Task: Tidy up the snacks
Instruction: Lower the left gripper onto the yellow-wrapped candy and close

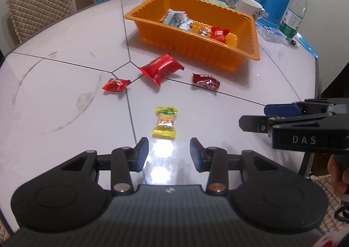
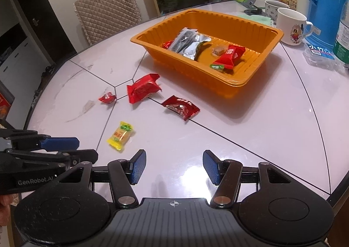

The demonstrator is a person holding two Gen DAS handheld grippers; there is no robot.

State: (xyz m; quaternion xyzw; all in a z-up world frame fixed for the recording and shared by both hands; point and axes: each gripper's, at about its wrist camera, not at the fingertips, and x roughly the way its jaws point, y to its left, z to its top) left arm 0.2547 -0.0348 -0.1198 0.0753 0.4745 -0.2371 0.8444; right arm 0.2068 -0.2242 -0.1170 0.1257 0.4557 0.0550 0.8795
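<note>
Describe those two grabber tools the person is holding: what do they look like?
Both are matte black plastic. The left gripper and right gripper each carry two fingers tipped with textured blue pads, hinged on black link arms with round metal pins, over a ribbed base flanked by two round discs. White lettering marks the sides: "DAS" on the right one, "GenRobot.AI" on the left.

From my feed I see a glossy pale table top (image 1: 65,98) mirroring the lamps, a ribbed shiny orange plastic tray (image 1: 196,48) at upper centre, crinkly foil-bright snack wrappers (image 1: 160,68) below it, glazed white mugs (image 2: 291,22), and quilted beige cloth on the chair (image 2: 109,11) upper left.
</note>
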